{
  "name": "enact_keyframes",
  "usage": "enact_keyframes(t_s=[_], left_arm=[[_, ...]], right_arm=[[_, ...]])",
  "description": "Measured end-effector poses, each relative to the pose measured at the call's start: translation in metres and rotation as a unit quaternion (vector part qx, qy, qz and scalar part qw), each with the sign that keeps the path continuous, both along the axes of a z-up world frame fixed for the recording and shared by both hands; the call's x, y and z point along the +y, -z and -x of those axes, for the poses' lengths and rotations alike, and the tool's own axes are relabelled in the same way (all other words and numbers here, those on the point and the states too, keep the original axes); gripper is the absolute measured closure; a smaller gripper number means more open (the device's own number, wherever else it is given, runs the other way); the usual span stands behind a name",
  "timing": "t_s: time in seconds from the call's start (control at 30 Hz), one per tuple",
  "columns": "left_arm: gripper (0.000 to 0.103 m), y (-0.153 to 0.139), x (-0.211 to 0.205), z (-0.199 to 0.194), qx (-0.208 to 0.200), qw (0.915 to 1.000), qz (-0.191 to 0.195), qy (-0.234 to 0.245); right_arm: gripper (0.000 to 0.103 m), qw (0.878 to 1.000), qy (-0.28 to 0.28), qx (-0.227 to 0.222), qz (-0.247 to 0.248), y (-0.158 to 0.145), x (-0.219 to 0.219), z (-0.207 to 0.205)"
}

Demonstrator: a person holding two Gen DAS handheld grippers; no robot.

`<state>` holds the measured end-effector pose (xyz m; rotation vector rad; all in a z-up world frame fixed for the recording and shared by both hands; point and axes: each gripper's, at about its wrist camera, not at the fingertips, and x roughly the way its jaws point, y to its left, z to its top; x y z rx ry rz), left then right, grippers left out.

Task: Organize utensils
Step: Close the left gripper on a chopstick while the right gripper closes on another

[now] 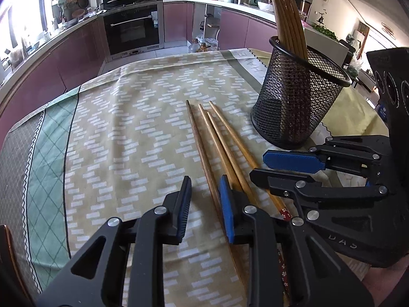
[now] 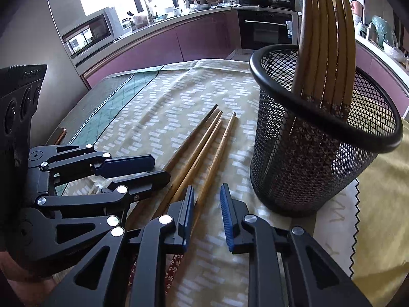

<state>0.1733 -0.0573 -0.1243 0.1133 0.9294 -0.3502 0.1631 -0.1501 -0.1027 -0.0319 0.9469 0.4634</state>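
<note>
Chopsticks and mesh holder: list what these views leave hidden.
- Loose chopsticks: handle ends pass under the left gripper fingers, left wrist view.
- Chopsticks in holder: tops cut off by the upper edge, both views.
- Mesh holder: its bottom inside is obscured by mesh, so the count is unclear.

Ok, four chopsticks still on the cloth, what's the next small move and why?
Probably shift the right gripper slightly left and close it on the nearest chopstick. Its fingers are open and empty beside that stick, and the mesh holder stands just right.
</note>
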Motion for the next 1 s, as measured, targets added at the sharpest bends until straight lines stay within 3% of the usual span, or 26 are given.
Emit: enact_keyframes(t_s=[0.3, 0.57, 1.0], left_arm=[[0.085, 0.001, -0.003, -0.01, 0.0, 1.0, -0.003, -0.008], [0.094, 0.002, -0.005, -0.004, -0.004, 0.9997, 0.01, -0.023], [0.095, -0.02, 0.013, 0.021, -0.02, 0.998, 0.048, -0.035]], right_arm=[[0.089, 1.0, 0.015, 0.004, -0.013, 0.0, -0.003, -0.006], [0.097, 0.999, 0.027, 0.012, -0.041, 0.001, -0.016, -0.003], [0.097, 0.997, 0.003, -0.01, -0.07, -0.022, -0.031, 0.019]])
